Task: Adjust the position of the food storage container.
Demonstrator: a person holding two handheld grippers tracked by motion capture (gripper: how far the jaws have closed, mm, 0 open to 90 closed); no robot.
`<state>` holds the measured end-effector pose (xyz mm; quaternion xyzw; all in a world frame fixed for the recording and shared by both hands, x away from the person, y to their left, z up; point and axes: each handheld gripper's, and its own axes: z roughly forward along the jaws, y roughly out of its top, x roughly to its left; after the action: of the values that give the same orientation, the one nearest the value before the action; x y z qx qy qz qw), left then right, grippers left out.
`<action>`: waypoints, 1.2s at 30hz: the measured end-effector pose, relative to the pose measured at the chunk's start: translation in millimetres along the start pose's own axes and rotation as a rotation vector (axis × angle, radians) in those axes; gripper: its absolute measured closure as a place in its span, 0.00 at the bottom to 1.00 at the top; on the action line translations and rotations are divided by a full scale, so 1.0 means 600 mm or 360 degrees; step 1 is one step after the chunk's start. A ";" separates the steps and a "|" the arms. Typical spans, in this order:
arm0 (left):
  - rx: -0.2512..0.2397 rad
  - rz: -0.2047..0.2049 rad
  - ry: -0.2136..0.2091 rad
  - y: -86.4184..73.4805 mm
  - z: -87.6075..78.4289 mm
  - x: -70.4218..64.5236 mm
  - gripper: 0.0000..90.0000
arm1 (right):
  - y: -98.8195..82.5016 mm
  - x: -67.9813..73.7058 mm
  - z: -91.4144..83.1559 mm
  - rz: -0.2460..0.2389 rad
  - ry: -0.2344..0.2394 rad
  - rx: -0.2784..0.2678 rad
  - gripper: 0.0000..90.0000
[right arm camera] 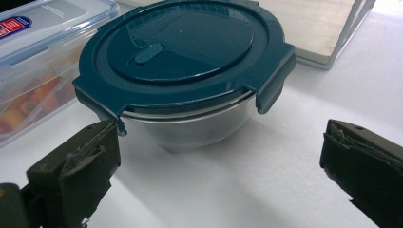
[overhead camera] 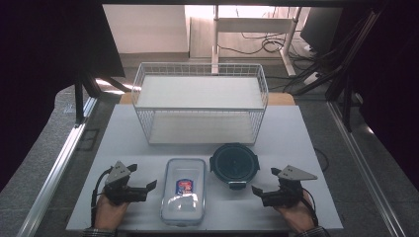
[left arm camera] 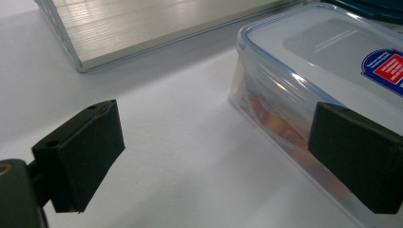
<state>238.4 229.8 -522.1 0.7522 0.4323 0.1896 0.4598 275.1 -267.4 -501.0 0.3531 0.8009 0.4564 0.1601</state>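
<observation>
1. Lying on the surface (overhead camera: 123,133) in front of the wire basket (overhead camera: 200,101): clear box (overhead camera: 183,190) and round bowl (overhead camera: 234,164), side by side.
2. Left gripper (overhead camera: 144,186) resting just beside the box, fingers (left arm camera: 78,154) spread wide, gripping nothing.
3. Right gripper (overhead camera: 262,190) sitting near the bowl, fingers (right arm camera: 71,171) wide apart, bowl lying just beyond them.

Lab: desk legs (overhead camera: 216,37), loose cables (overhead camera: 257,42)

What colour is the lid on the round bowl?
Dark teal-blue; the lid on the round bowl shows best in the right gripper view.
</observation>
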 end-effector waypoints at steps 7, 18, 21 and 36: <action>-0.0020 -0.0017 -0.0009 -0.001 -0.002 0.003 0.05 | 0.001 -0.001 -0.002 0.0013 0.0002 0.0013 0.04; -0.0014 0.0006 -0.0022 0.000 -0.001 -0.001 0.05 | 0.003 0.001 0.000 -0.0012 -0.0038 0.0054 0.06; -0.0005 0.0020 -0.0018 0.000 -0.001 -0.003 0.05 | 0.003 -0.001 -0.002 -0.0001 -0.0047 0.0052 0.08; -0.0010 0.0016 0.0001 0.000 -0.005 -0.006 0.05 | 0.058 0.014 -0.007 -0.0119 0.0022 0.0124 0.45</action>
<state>234.3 228.6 -520.3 0.7529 0.4279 0.1936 0.4611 281.3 -252.4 -468.7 0.3258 0.8317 0.4210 0.1577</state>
